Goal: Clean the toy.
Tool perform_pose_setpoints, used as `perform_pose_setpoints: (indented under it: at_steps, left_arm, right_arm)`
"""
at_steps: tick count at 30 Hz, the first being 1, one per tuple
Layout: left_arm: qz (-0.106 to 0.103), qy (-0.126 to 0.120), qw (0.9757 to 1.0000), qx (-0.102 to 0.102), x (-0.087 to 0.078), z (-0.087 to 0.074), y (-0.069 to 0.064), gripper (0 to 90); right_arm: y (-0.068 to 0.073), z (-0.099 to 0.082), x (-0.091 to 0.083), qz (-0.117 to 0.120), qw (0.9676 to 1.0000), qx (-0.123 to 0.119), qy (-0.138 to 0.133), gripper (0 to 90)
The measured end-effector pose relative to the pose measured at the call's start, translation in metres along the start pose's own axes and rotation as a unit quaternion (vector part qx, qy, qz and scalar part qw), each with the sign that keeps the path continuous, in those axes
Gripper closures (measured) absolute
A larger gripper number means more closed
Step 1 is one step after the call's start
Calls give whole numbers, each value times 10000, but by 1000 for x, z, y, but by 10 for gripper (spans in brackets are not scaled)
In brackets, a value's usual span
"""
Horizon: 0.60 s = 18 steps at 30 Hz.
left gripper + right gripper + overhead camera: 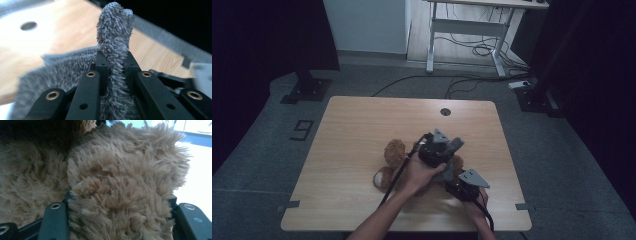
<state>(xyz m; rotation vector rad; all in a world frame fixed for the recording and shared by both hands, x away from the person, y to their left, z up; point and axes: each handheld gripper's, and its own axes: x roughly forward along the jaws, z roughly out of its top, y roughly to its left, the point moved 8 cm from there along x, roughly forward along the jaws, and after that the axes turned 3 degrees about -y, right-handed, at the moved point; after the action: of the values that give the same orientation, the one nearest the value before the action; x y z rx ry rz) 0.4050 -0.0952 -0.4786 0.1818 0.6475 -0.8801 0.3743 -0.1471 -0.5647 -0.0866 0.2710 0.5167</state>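
Two grippers work over a brown teddy bear (393,162) lying low and right of centre on a wooden table (352,145) in the high view. The left gripper (451,148) sits just above the bear, its jaws clamped together on a fold of grey fuzzy cloth (113,32) that stands up at the centre of the left gripper view. The right gripper (460,186), lower right of the bear, has its jaws clamped on a thick part of the brown fur (120,195), partly apart around it.

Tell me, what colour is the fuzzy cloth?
Grey. The cloth shows best in the left gripper view, pinched between the left gripper jaws.
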Motion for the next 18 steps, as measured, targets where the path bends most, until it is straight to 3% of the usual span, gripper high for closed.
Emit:
perform_pose_setpoints:
  at_steps: [1,2,4,5,8,12,15,18]
  left_arm:
    - [14,155,9999,-7,10,-8,-1,788]
    - [41,123,9999,9,15,-12,0,789]
    - [-103,-91,9996,-252,14,-16,5,789]
    - [-101,-131,9993,-342,9,-17,11,789]
    - [246,-158,9991,-301,-7,-25,27,789]
    - [228,-340,9978,-514,-33,-41,47,789]
    - [376,-465,9972,-460,-50,-48,57,789]
    - [720,-461,9959,-303,-62,-54,71,787]
  right_arm:
    - [0,0,0,1,10000,-12,9,395]
    - [-1,0,0,-4,10000,-33,15,395]
    - [-2,-2,0,-17,10000,-14,51,395]
    - [-1,-2,1,-5,10000,-44,44,395]
    - [0,0,2,-112,9998,-170,51,397]
    - [0,2,5,-211,9996,-170,45,408]
    - [0,4,10,-340,9992,-221,32,418]
    - [-2,5,13,-354,9992,-183,21,418]
